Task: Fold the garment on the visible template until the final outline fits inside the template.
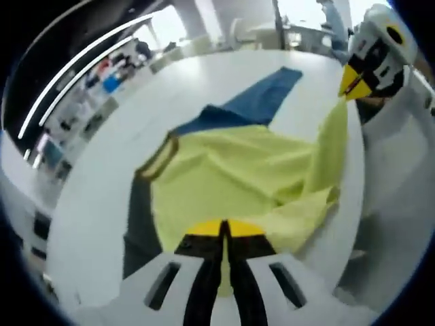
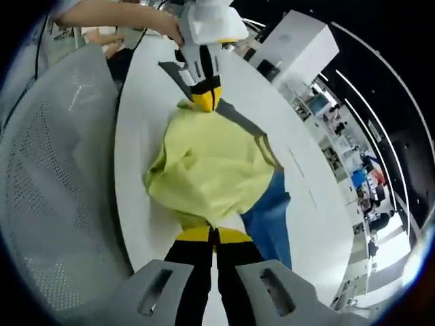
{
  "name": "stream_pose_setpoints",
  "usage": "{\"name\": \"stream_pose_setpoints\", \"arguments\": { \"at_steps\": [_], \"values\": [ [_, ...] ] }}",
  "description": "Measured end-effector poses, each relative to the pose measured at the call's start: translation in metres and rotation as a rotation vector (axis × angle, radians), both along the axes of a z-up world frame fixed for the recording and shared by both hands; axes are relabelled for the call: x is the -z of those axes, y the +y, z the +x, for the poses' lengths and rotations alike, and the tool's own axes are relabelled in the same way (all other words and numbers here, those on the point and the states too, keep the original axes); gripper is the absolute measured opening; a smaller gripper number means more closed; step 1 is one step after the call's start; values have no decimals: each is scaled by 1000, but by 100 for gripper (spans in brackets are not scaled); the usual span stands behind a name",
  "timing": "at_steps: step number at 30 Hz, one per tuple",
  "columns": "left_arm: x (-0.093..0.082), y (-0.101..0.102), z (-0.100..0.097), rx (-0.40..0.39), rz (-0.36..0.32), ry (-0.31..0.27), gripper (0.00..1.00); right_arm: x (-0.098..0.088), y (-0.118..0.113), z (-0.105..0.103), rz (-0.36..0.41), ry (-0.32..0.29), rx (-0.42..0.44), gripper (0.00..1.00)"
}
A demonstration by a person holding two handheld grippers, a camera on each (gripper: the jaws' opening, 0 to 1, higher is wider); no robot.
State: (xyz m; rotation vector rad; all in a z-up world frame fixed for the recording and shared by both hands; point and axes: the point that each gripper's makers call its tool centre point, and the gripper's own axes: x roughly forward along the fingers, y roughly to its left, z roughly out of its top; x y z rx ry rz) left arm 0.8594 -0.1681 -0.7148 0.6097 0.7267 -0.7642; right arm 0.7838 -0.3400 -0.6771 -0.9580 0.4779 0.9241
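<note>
A yellow garment (image 1: 238, 170) with a brownish neck band (image 1: 160, 159) lies rumpled on the white table (image 1: 95, 204). A blue cloth part (image 1: 262, 102) sticks out from under its far side, and a dark grey template strip (image 1: 139, 217) shows beneath its left edge. My left gripper (image 1: 224, 229) is shut on the garment's near edge. My right gripper (image 1: 352, 85) pinches the other end and holds that corner lifted. In the right gripper view my right gripper (image 2: 212, 234) grips the yellow garment (image 2: 204, 170), with the left gripper (image 2: 206, 100) opposite and the blue part (image 2: 268, 221) to the right.
A grey mesh chair (image 2: 54, 170) stands close along the table's edge (image 2: 122, 170). A person's hand (image 2: 143, 20) holds the left gripper. White cabinets (image 2: 299, 47) and shelves with coloured items (image 1: 102, 78) stand beyond the table.
</note>
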Motion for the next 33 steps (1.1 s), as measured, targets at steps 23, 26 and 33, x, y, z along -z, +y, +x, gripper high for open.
{"name": "stream_pose_setpoints", "arguments": {
  "at_steps": [23,26,33],
  "values": [
    [30,-13,17,-81,-104,108,0,5,-2,7,9,15,28,1],
    [13,-11,20,-92,-157,79,0,5,-2,7,10,16,28,1],
    [-23,3,18,-105,-211,4,0,5,-1,7,11,20,21,1]
  ]
}}
